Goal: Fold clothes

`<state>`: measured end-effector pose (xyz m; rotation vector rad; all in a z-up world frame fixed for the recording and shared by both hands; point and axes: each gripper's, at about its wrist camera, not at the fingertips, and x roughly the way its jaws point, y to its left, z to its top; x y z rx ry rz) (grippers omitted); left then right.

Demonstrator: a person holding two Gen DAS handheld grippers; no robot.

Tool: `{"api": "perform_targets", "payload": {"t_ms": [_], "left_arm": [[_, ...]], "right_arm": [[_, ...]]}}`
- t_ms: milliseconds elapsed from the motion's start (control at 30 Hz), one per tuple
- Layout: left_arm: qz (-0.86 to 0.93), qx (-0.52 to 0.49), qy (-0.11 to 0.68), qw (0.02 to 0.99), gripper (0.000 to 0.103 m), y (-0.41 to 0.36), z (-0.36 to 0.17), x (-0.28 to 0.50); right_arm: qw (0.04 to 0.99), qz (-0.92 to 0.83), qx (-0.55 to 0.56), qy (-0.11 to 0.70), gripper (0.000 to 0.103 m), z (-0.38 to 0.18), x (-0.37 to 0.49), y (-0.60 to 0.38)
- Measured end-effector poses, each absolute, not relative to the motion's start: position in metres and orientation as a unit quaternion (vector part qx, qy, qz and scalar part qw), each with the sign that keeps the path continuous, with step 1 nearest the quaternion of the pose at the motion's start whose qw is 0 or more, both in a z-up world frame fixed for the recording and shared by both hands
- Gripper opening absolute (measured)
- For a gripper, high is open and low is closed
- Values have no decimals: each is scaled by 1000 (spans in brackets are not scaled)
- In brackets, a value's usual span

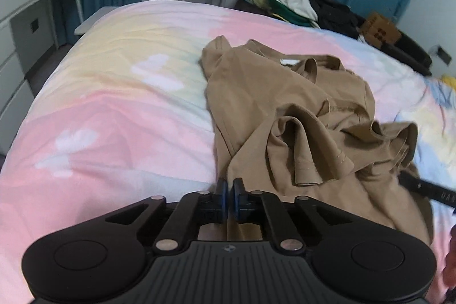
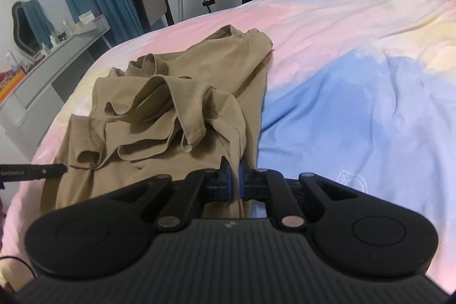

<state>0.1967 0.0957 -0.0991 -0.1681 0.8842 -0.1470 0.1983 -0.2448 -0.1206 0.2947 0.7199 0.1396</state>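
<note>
The left gripper [image 1: 228, 190] is pinching the near hem of the tan shirt [image 1: 285, 110], jaws almost closed on the cloth. The right gripper [image 2: 234, 175] is gripping the same hem at its other corner. The shirt is lying crumpled on the pastel bed [image 1: 114, 110]. Clothes [image 1: 287, 0] are piling beyond.

A wide bed [image 1: 114, 116] under a pastel cover of pink, yellow and blue patches, a rumpled tan T-shirt [image 1: 285, 110] lying directly on it, bunched in loose folds, a sleeve turned upward
</note>
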Motion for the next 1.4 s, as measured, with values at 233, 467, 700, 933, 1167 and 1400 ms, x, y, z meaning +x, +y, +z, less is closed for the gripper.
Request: {"api": "perform_targets", "payload": {"t_ms": [233,467,700,933,1167,1400], "left_arm": [[-77,-213,435,871,49,100,-79,138],[-114,-350,484,794,67,98,-106,89],[-84,-471,525,703,67,102,-155,94],[-53,-528,473,703,60,109,-170,105],[-30,-497,444,745,37,95,-165,108],[-35,-481,413,773,13,98,-143,103]], "right_arm": [[912,55,217,343,14,-104,171,-262],[867,115,361,324,68,-89,127,-282],[725,199,498,432,70,-142,121,-261],[710,149,531,437,69,-176,138,-255],[777,87,493,382,57,-168,144,-262],[807,86,461,358,16,-150,143,-259]]}}
